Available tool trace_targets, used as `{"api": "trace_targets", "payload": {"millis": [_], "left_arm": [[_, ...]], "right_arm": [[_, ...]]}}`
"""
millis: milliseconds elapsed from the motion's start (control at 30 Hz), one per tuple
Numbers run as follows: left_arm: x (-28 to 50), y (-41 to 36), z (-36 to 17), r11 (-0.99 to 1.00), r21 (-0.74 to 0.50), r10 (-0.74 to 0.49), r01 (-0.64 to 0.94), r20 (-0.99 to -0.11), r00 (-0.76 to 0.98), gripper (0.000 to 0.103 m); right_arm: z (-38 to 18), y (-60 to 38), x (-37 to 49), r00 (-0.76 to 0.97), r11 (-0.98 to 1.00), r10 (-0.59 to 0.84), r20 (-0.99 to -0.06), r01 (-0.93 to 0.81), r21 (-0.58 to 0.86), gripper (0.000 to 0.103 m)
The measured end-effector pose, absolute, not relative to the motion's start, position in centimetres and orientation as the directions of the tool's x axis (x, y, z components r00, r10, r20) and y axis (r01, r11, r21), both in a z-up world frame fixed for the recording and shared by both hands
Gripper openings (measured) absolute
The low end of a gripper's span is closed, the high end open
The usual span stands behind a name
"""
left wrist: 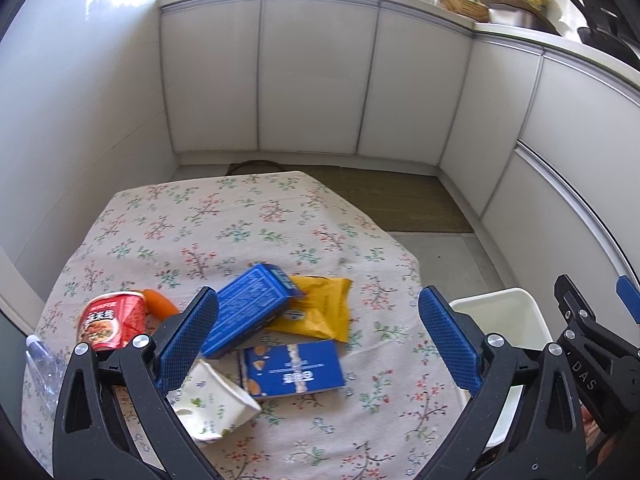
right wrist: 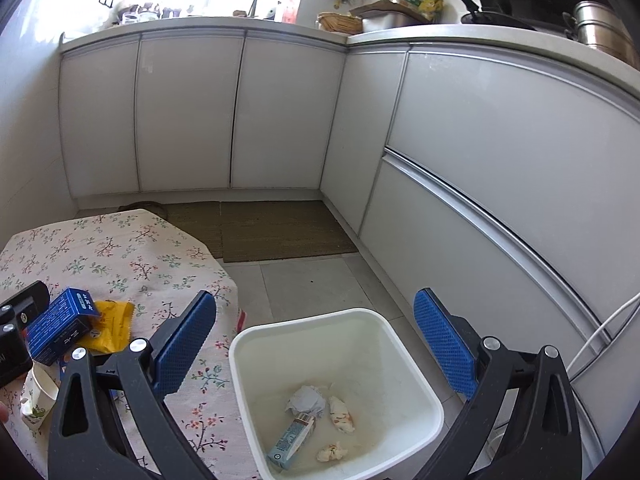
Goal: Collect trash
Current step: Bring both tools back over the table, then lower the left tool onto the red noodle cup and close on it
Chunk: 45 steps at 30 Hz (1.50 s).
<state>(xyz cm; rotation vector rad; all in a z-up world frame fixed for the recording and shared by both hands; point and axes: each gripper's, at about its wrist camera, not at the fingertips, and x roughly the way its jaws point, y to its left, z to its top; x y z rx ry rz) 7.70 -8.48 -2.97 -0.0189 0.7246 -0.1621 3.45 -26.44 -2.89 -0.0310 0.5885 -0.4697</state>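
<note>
- Right wrist view: the white bin [right wrist: 336, 392] stands on the floor just beside the table edge. It holds a small carton [right wrist: 291, 442], a crumpled grey paper [right wrist: 307, 399] and two crumpled wrappers [right wrist: 341, 419].
- The right gripper [right wrist: 316, 344] hangs above the bin with its fingers spread wide apart and nothing between them.
- Left wrist view: the left gripper [left wrist: 320, 340] hangs over the table, fingers likewise wide apart, holding nothing.
- Trash on the floral tablecloth [left wrist: 248, 220]: a blue box [left wrist: 248, 312] leaning on a yellow wrapper [left wrist: 320, 312], a flat blue packet [left wrist: 294, 368], a crushed paper cup [left wrist: 212, 404], a red noodle cup [left wrist: 110, 322] with an orange item [left wrist: 160, 304] touching it, and a clear plastic bottle [left wrist: 42, 368] at the left edge.
- The left finger partly hides the paper cup and the blue box.
- Only the right wrist view shows the bin contents; only the left wrist view shows the noodle cup, the orange item and the bottle.
- White cabinets [right wrist: 192, 112] and a floor mat [right wrist: 280, 228] lie beyond the table.
</note>
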Motion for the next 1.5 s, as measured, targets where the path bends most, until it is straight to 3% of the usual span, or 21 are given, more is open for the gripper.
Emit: {"api": "trace_targets", "payload": {"millis": [700, 933, 1133, 1500], "left_arm": [[7.3, 0.4, -3.9, 0.998, -0.042, -0.001, -0.038, -0.689, 0.725, 0.096], [8.0, 4.5, -5.5, 0.996, 0.023, 0.075, -0.087, -0.742, 0.666, 0.096], [10.6, 8.3, -7.9, 0.99, 0.138, 0.103, 0.023, -0.826, 0.555, 0.096], [13.6, 9.2, -12.7, 0.941, 0.117, 0.002, 0.317, -0.94, 0.342, 0.096]], "right_arm": [[-3.5, -17.6, 5.7, 0.813, 0.959, -0.284, -0.508, 0.233, -0.162, 0.096], [-4.5, -14.0, 6.2, 0.829, 0.973, -0.213, -0.516, 0.136, -0.184, 0.096], [-5.0, -12.3, 6.8, 0.831, 0.977, -0.18, -0.526, 0.088, -0.195, 0.096], [-6.4, -12.3, 8.4, 0.795, 0.979, -0.176, -0.581, 0.078, -0.19, 0.096]]}}
